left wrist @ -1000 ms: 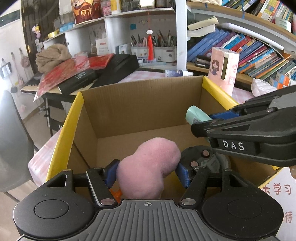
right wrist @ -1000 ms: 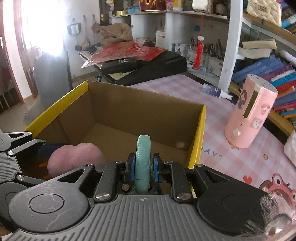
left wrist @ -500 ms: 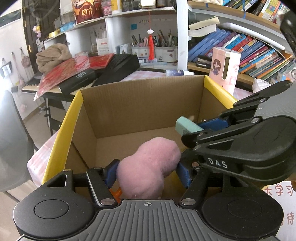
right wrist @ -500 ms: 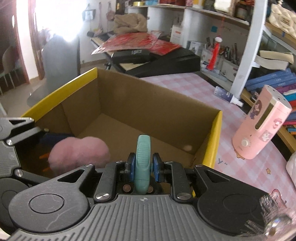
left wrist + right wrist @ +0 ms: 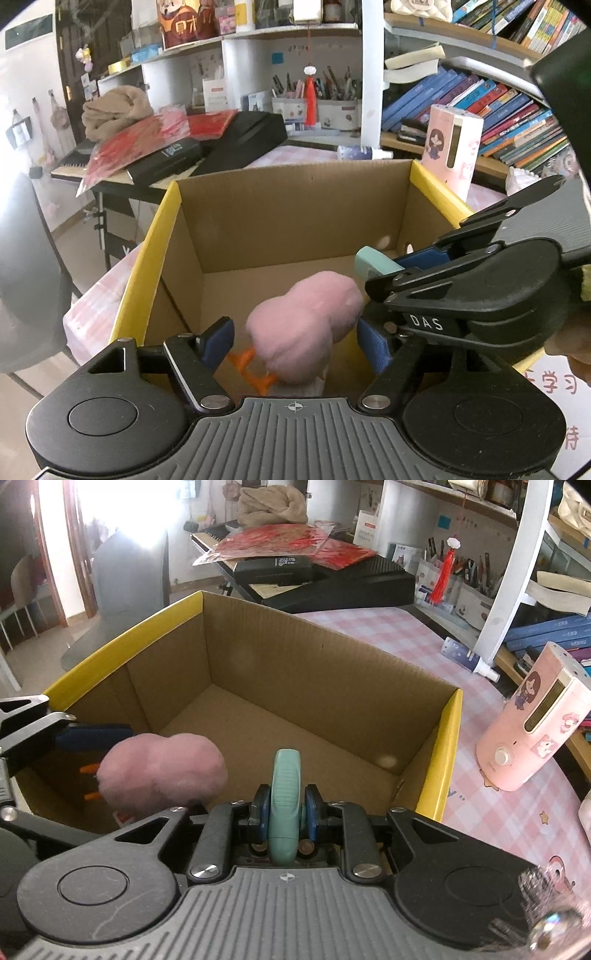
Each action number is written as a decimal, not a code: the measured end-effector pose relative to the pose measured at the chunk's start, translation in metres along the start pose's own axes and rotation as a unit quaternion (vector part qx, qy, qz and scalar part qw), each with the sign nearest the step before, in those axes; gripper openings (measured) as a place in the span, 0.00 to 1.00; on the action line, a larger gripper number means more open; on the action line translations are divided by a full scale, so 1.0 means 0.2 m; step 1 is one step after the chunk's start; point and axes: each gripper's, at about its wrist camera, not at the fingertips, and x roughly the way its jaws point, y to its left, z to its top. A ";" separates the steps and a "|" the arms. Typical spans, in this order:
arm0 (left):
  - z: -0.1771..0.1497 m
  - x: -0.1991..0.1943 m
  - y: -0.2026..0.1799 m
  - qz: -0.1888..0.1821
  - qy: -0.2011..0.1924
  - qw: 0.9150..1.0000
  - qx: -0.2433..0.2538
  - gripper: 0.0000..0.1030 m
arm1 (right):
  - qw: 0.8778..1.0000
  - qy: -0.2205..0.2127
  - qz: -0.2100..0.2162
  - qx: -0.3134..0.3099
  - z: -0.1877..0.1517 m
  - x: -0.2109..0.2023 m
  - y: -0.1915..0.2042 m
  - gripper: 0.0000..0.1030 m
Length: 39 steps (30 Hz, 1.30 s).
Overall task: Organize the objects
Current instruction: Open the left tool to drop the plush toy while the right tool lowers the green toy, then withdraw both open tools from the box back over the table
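A pink plush toy (image 5: 303, 325) with orange feet sits between the fingers of my left gripper (image 5: 295, 339), inside the near end of an open cardboard box (image 5: 295, 206) with yellow rims. The jaws have spread and there is a gap on the left side of the toy, so the left gripper is open. The toy also shows in the right wrist view (image 5: 162, 771). My right gripper (image 5: 284, 808) is shut on a flat teal object (image 5: 285, 790) and holds it over the box (image 5: 314, 672), just right of the toy. It also shows in the left wrist view (image 5: 376, 260).
The box stands on a pink checked tablecloth (image 5: 498, 812). A pink cartoon-print dispenser (image 5: 532, 720) stands right of the box. A small spray bottle (image 5: 469, 655) lies behind it. Bookshelves (image 5: 498, 103), black cases (image 5: 236, 144) and a keyboard with red papers are beyond.
My left gripper's jaws have opened and the pink toy has dropped a little, showing its orange feet. My right gripper with the teal object has moved further left over the box.
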 end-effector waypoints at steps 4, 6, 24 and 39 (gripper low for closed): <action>0.00 -0.03 0.01 -0.004 -0.008 1.000 -0.004 0.75 | 1.000 -0.005 -0.007 0.002 -0.01 -0.01 0.00 0.18; 0.00 -0.06 0.01 -0.006 -0.017 1.000 -0.005 0.80 | 1.000 -0.010 -0.011 0.009 -0.01 -0.03 0.00 0.18; -0.03 -0.33 0.10 -0.019 -0.082 0.996 -0.041 0.88 | 0.990 -0.095 -0.075 0.071 -0.07 -0.38 0.05 0.35; -0.16 -0.52 0.17 -0.036 -0.103 0.993 -0.047 0.89 | 0.974 -0.128 -0.135 0.130 -0.25 -0.64 0.16 0.40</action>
